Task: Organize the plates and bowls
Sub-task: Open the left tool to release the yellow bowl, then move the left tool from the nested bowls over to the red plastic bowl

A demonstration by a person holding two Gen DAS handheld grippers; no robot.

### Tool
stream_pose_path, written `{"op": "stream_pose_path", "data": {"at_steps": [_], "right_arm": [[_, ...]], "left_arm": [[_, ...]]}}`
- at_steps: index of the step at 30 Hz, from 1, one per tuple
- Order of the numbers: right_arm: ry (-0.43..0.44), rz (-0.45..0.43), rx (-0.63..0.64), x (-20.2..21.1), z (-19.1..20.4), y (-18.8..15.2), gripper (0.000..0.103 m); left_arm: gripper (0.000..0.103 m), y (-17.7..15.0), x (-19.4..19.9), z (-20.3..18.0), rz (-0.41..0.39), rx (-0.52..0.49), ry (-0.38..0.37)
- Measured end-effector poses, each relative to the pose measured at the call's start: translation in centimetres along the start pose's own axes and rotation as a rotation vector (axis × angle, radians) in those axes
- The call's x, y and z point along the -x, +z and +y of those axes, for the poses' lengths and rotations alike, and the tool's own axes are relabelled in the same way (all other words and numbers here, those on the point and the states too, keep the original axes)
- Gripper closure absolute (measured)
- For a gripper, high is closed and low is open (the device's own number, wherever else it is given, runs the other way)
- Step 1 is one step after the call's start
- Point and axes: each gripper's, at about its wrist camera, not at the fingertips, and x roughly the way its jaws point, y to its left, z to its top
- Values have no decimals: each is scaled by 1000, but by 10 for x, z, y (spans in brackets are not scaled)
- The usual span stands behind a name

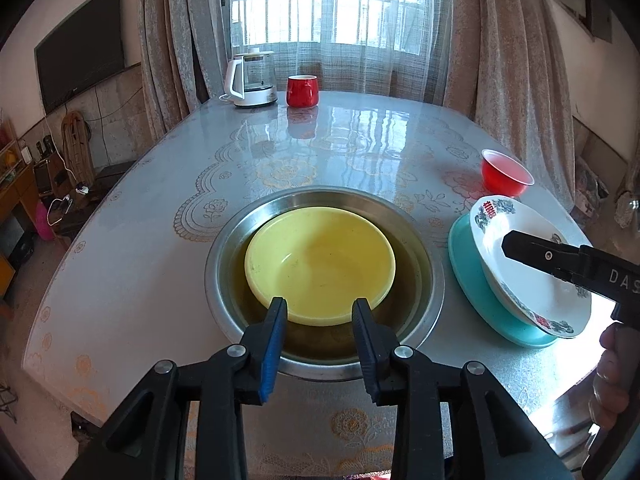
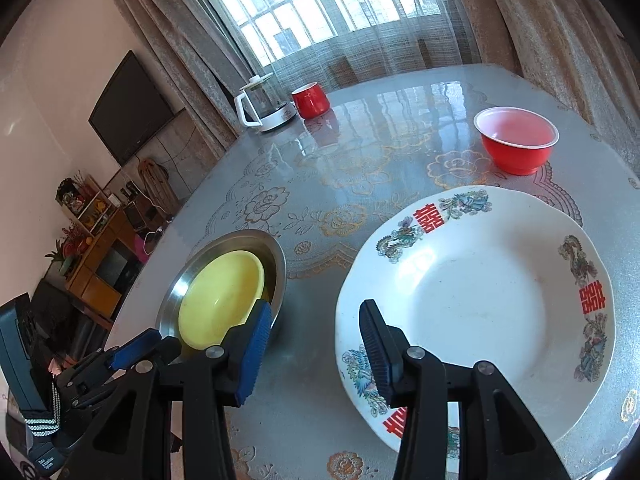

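The left gripper (image 1: pixel 320 308) hung with its jaws spread wide and empty over the near rim of the yellow bowl (image 1: pixel 320 266), which sat nested inside the steel basin (image 1: pixel 430 280) on the table (image 1: pixel 140 220). Seen through the left wrist camera, the bowl lay dead ahead at twelve o'clock, its near edge running crosswise between the two fingertips, so a short forward dip looked enough to take that rim. The right gripper (image 2: pixel 316 328) also stood open and held nothing; its right finger overlapped the near-left rim of the patterned white plate (image 2: pixel 480 300), while its left finger showed in front of the basin's right edge. From the right jaws the plate spread away toward one and two o'clock, so the gripper stood at the plate's edge rather than square to it. In the left view the plate rested tilted on a teal plate (image 1: pixel 476 296), its far-left edge raised. The red bowl (image 2: pixel 516 146) stood well apart at one o'clock beyond the plate, nearer the right hand than the left. I judged that the next move turned on which rim was gripped first: each gripper already stood at its own dish.
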Motion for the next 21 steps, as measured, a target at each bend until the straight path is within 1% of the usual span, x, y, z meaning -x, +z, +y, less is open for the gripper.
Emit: {"op": "stream_pose_path", "data": {"at_steps": [8,15,21], "right_arm": [[-31,-48,-51,18,-26,-6,56],[-53,-94,-141,35,-57,-9,56],[-79,-126,-206,47,-80,-12,56]], "left_arm": [[67,1,-3,-25,8,-38,-26],[65,0,-2,-56,0,-97,-54],[64,-4,-7,-80,20,-135,-94]]}}
